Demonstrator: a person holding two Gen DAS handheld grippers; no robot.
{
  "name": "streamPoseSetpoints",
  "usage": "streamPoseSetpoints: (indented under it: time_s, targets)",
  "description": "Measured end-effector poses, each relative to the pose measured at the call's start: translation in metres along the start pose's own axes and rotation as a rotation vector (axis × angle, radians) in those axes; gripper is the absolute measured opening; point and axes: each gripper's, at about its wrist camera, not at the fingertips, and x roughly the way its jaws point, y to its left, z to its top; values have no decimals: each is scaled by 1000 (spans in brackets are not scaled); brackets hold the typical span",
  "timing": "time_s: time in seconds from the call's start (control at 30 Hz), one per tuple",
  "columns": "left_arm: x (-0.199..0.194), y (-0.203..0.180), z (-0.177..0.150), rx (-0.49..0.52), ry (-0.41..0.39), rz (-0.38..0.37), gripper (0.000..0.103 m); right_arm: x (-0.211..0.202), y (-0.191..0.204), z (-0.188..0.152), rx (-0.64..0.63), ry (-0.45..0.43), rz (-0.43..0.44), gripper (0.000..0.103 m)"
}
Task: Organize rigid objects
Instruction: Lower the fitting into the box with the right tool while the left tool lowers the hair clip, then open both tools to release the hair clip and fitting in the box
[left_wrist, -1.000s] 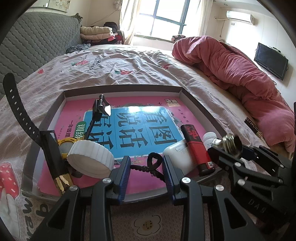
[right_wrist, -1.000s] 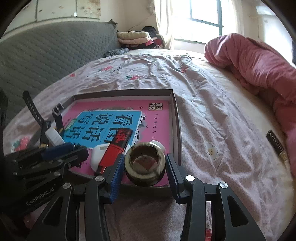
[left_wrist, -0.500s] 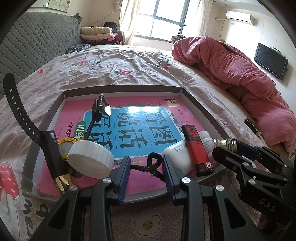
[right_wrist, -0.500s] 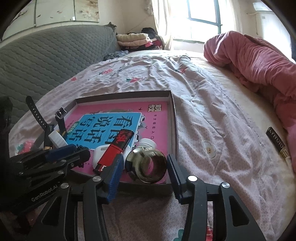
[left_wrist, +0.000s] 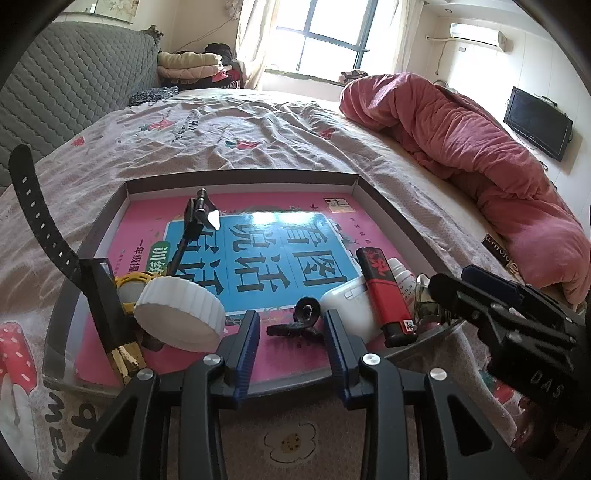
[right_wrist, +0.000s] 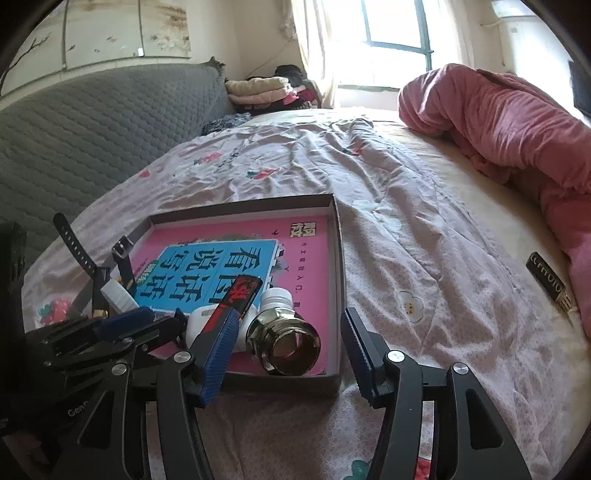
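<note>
A shallow cardboard tray (left_wrist: 240, 174) with a pink and blue printed floor lies on the bed. A shiny brass fitting (right_wrist: 284, 341) rests in its near right corner, between the fingers of my right gripper (right_wrist: 290, 318). Those jaws are opening and the pads stand clear of the fitting. My left gripper (left_wrist: 291, 317) is open at the tray's near edge, with a small black clip (left_wrist: 299, 321) lying untouched between its fingers. Beside the fitting are a red lighter (left_wrist: 384, 291), a white case (left_wrist: 345, 308) and a small white bottle (left_wrist: 400, 275).
The tray's left end holds a white ribbed lid (left_wrist: 181, 314), a black tube with a gold end (left_wrist: 107, 306) and a black watch strap (left_wrist: 37, 214). A pink quilt (left_wrist: 461, 140) is heaped at right. Near it on the sheet lies a dark bar (right_wrist: 548, 284).
My right gripper lowered the brass fitting into the tray's near right corner, then its jaws spread and let it go. The left gripper stayed still.
</note>
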Motion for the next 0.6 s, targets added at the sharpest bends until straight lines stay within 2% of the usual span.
streamPoseSetpoints:
  time_s: [0.2, 0.27, 0.33, 0.6]
  targets:
    - [-9, 5, -2, -20, -4, -2, 36, -7, -4, 2, 28, -28, 5, 59]
    - [-15, 6, -2, -22, -8, 4, 36, -12, -3, 3, 30, -45, 6, 61]
    - [-23, 6, -2, -18, -20, 14, 36, -15, -2, 3, 32, -57, 10, 67]
    - [-46, 14, -1, -29, -39, 45, 36, -33, 15, -1, 0, -88, 36, 71]
